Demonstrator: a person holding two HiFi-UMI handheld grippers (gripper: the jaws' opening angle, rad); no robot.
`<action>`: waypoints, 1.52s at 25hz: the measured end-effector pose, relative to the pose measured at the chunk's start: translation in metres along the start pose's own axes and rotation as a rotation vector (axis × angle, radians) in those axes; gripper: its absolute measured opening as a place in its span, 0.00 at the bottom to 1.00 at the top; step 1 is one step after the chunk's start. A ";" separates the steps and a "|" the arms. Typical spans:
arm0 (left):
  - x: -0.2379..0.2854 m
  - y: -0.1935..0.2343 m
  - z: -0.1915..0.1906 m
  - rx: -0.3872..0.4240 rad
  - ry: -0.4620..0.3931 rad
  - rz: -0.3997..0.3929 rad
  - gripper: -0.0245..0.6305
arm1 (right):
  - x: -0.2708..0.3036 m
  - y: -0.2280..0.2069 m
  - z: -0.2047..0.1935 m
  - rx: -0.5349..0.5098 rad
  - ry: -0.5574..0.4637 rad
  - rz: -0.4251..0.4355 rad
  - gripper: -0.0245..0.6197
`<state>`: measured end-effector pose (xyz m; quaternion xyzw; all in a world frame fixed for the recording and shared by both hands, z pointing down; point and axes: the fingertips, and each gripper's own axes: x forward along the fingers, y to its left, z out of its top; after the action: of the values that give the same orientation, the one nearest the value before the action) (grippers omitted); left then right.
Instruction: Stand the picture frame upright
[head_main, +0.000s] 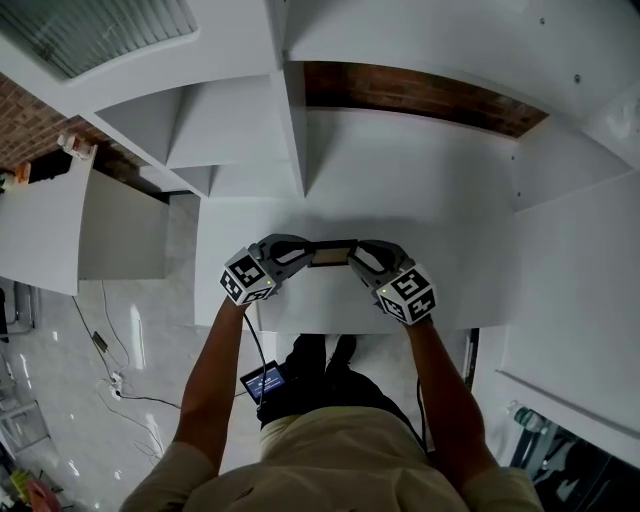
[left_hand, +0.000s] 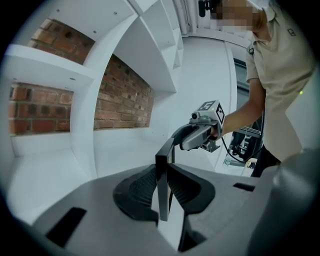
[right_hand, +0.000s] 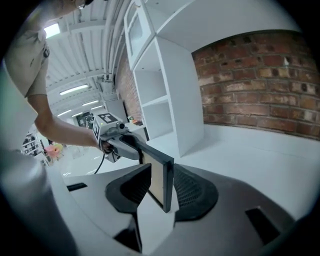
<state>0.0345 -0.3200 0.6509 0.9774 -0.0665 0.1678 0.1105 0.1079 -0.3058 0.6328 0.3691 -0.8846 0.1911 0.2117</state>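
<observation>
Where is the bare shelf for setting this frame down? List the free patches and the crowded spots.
Free: the white shelf board, from the picture frame back to the brick wall and rightwards to the side panel. Crowded: the strip near the front edge, where the left gripper and right gripper flank the frame's two ends.

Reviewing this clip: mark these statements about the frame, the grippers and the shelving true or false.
1. The picture frame lies flat on the shelf. False: it is upright, on edge.
2. The left gripper and the right gripper each have the picture frame between their jaws. True.
3. A brick wall shows behind the shelving. True.
4. The shelf is dark wood. False: it is white.
</observation>
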 end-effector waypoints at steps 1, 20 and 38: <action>-0.001 -0.002 -0.001 0.012 0.003 0.001 0.15 | 0.000 0.002 -0.001 -0.023 0.012 0.008 0.22; -0.004 -0.033 -0.005 0.169 0.131 0.044 0.15 | -0.019 0.015 -0.013 -0.144 0.105 -0.003 0.13; -0.002 -0.051 -0.010 0.210 0.197 0.099 0.15 | -0.026 0.029 -0.021 -0.172 0.120 0.033 0.13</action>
<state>0.0378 -0.2680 0.6490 0.9579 -0.0855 0.2742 0.0054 0.1080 -0.2609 0.6318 0.3229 -0.8893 0.1395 0.2922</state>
